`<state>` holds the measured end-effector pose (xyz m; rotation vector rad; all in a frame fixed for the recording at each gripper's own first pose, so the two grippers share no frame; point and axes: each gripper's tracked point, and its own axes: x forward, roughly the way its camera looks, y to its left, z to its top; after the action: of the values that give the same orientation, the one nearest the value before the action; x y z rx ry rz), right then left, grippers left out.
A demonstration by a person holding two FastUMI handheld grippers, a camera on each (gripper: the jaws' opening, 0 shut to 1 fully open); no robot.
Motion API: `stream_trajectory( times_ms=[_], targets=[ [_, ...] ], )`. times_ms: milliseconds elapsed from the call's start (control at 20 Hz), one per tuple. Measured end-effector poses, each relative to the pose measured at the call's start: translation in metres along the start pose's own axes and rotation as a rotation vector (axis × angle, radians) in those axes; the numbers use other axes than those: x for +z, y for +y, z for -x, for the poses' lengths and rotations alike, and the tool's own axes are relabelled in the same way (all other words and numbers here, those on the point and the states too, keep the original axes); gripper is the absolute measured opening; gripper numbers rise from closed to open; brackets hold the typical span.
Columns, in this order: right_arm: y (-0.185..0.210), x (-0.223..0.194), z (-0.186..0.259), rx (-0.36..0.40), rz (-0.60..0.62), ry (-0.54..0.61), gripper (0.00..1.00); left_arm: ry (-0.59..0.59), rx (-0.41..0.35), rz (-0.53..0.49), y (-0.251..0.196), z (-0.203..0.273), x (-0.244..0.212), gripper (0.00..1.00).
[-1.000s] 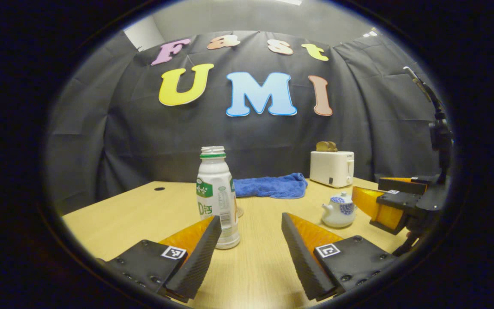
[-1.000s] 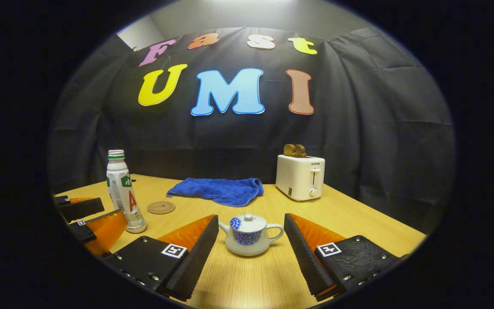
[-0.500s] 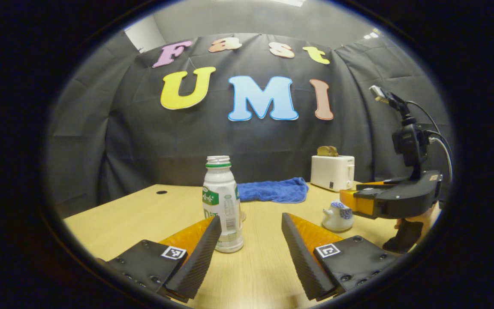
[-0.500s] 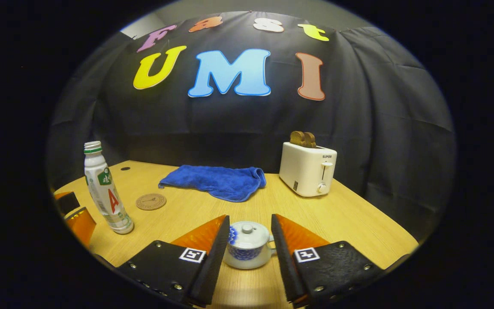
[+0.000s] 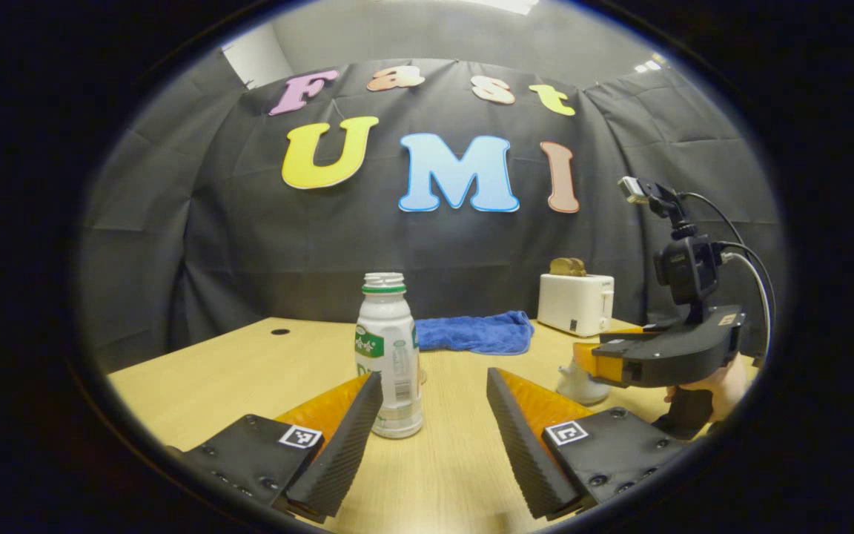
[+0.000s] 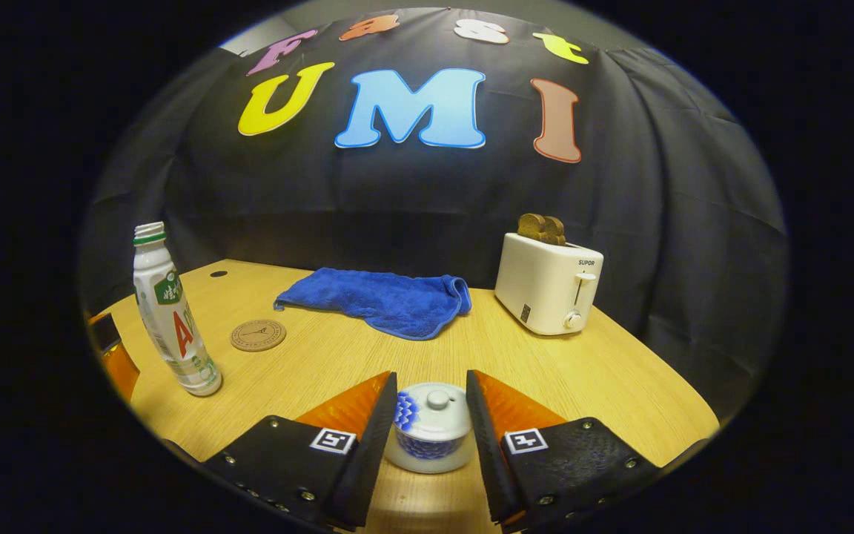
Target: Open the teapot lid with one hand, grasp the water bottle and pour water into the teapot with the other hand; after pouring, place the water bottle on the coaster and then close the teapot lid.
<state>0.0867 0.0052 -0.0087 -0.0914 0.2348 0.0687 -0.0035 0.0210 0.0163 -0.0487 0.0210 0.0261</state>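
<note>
An uncapped white water bottle (image 5: 390, 356) with a green label stands upright just ahead of my left gripper (image 5: 434, 386), near its left fingertip; that gripper is open with nothing between its fingers. The small white and blue teapot (image 6: 431, 434), lid (image 6: 433, 406) on, sits between the fingers of my right gripper (image 6: 431, 382). Those fingers are narrowed to a small gap and flank the lid closely; contact is unclear. In the left gripper view the right gripper (image 5: 657, 356) hovers over the teapot (image 5: 575, 384). A round cork coaster (image 6: 258, 335) lies beyond the bottle (image 6: 171, 311).
A crumpled blue towel (image 6: 382, 300) lies at the back of the wooden table (image 6: 605, 371). A white toaster (image 6: 549, 285) with toast in it stands back right. A hand (image 5: 727, 382) holds the right gripper's grip. The table's right edge is near the toaster.
My right gripper has narrowed, moved forward and tilted down until its fingers flank the teapot lid. The left gripper has barely moved and stays open by the bottle.
</note>
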Motion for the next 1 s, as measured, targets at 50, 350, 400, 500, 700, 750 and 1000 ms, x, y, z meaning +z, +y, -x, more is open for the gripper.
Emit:
stream_trajectory(
  times_ms=[50,350,400,500,700,750,1000],
  targets=[
    [-0.001,0.001,-0.005,-0.005,-0.020,-0.007,0.45,-0.001,0.001,0.002,0.000,0.000,-0.001,0.94],
    [-0.005,0.004,-0.008,-0.032,-0.009,-0.009,0.13,0.006,0.005,0.022,0.005,0.000,-0.003,0.94],
    [-0.005,0.005,-0.009,-0.022,-0.018,-0.008,0.14,0.010,0.004,0.027,0.006,0.000,-0.004,0.94],
    [-0.004,0.004,-0.008,-0.012,-0.010,-0.003,0.13,0.021,0.005,0.036,0.007,-0.002,-0.007,0.94],
    [-0.007,0.004,-0.009,-0.028,-0.025,-0.012,0.00,0.038,0.036,0.039,0.017,-0.004,-0.013,0.86],
    [-0.007,0.005,-0.009,-0.026,-0.030,-0.013,0.00,0.041,0.038,0.039,0.019,-0.003,-0.015,0.86],
    [-0.013,0.024,-0.002,-0.014,-0.095,-0.060,0.00,0.046,0.050,0.029,0.026,-0.004,-0.015,0.86]
  ],
)
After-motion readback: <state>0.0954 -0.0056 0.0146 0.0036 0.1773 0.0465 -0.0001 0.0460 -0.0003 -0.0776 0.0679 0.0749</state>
